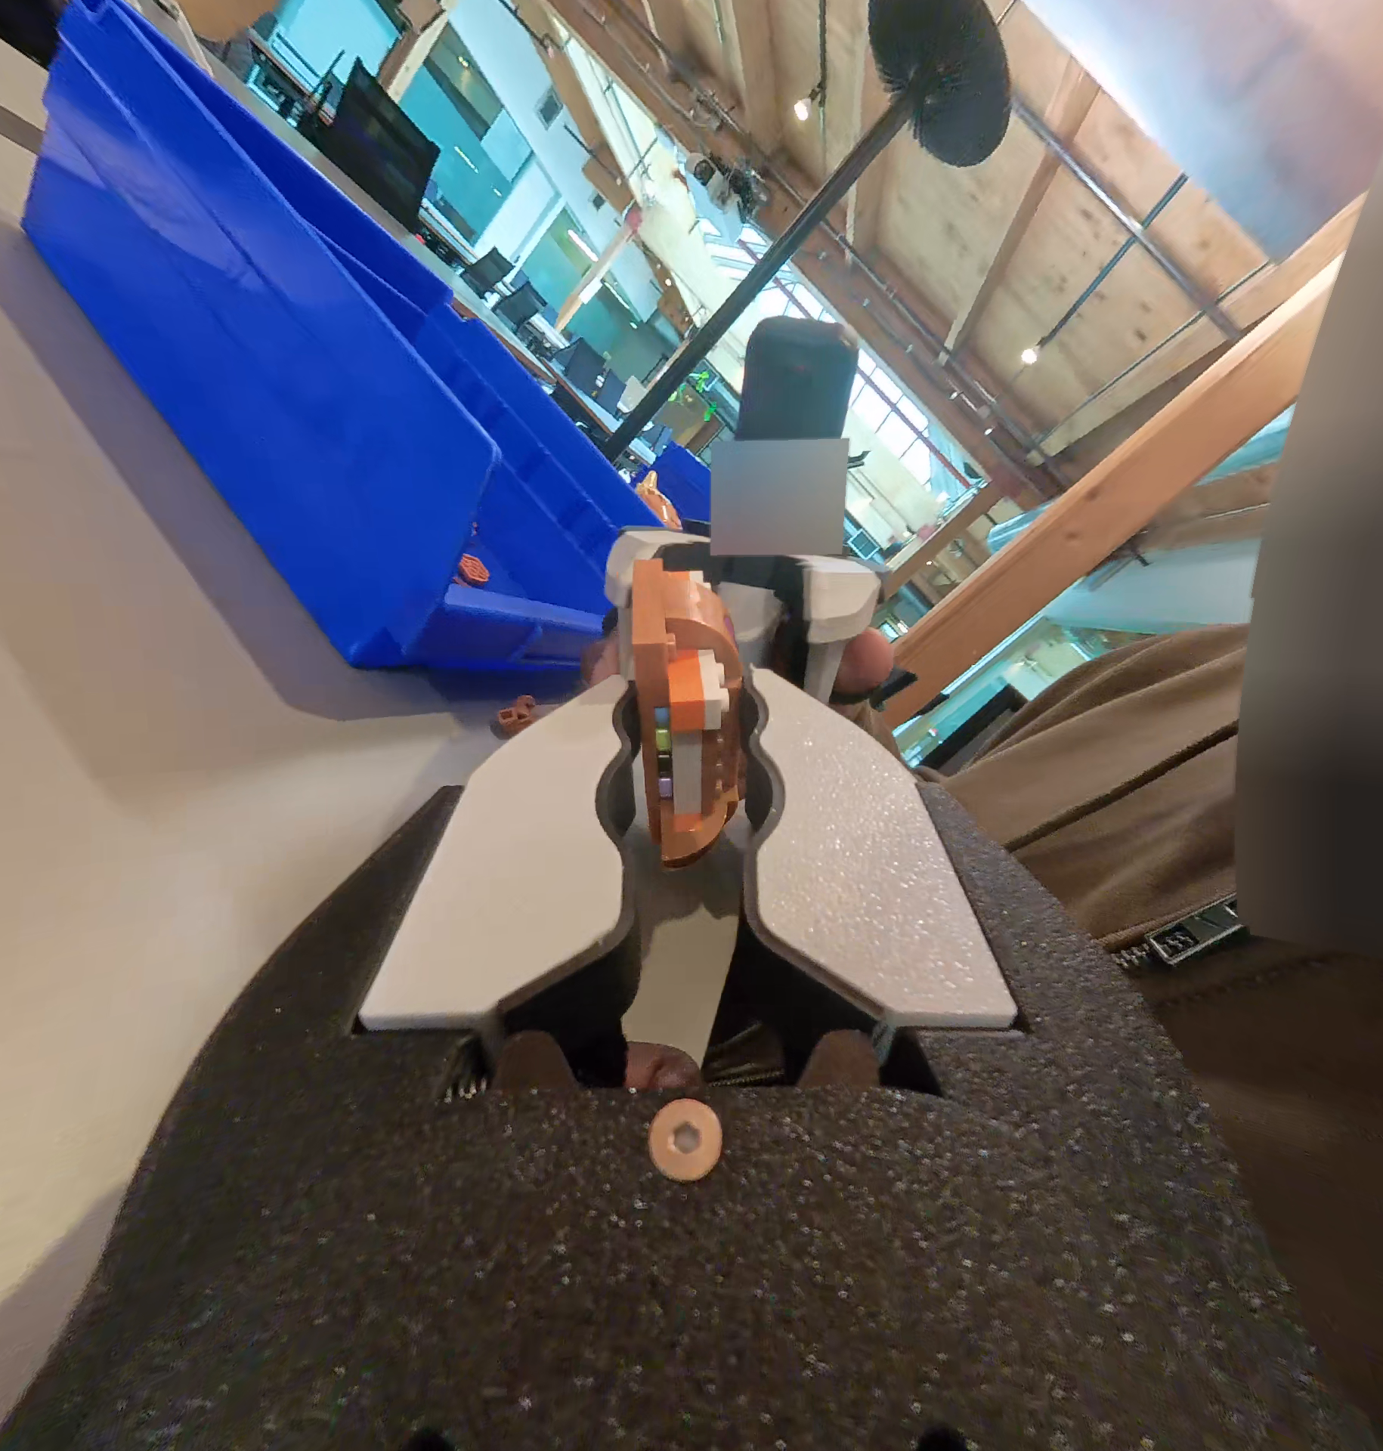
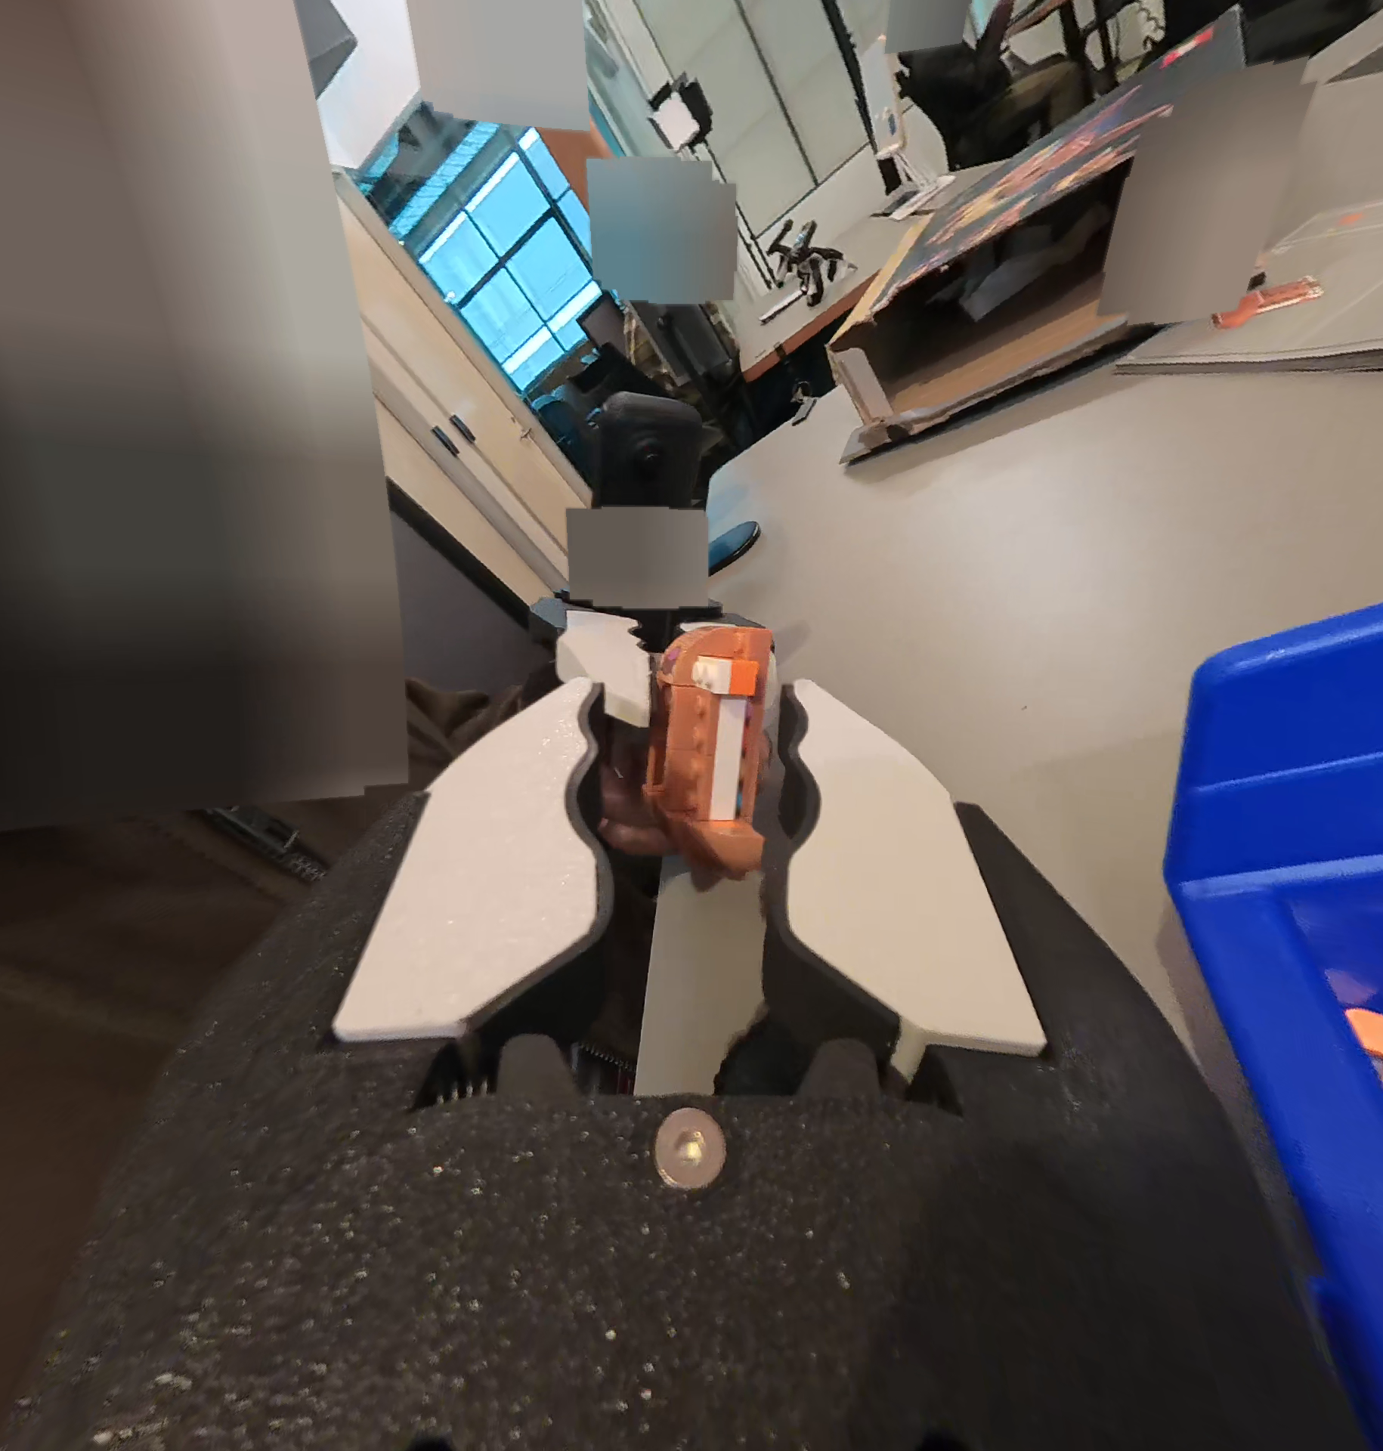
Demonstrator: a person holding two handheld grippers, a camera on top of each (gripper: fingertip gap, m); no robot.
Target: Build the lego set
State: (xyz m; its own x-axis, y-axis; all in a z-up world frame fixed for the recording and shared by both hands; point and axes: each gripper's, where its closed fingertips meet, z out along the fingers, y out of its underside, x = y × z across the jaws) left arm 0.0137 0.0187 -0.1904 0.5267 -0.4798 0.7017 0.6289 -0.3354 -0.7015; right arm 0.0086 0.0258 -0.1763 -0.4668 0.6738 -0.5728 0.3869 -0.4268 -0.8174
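- Your left tool (image 1: 684, 754) has its pale grey fingers clamped on the small brown, orange and white lego build (image 1: 684, 730), which is held up off the grey bench (image 1: 123, 785).
- Your right tool (image 2: 692, 754) faces it head-on; the same build (image 2: 704, 762) sits between its fingers, but there's a gap on both sides, so I can't tell if they're actually gripping it.
- In the left wrist view, the long blue plastic bins (image 1: 241, 353) run off toward 10 o'clock, and a tiny loose brown brick (image 1: 516, 713) lies on the bench at 9 o'clock from the build.
- In the right wrist view, another blue bin (image 2: 1285, 864) with orange pieces sits at 4 o'clock, and an open cardboard box (image 2: 987, 314) lies at 1 o'clock.
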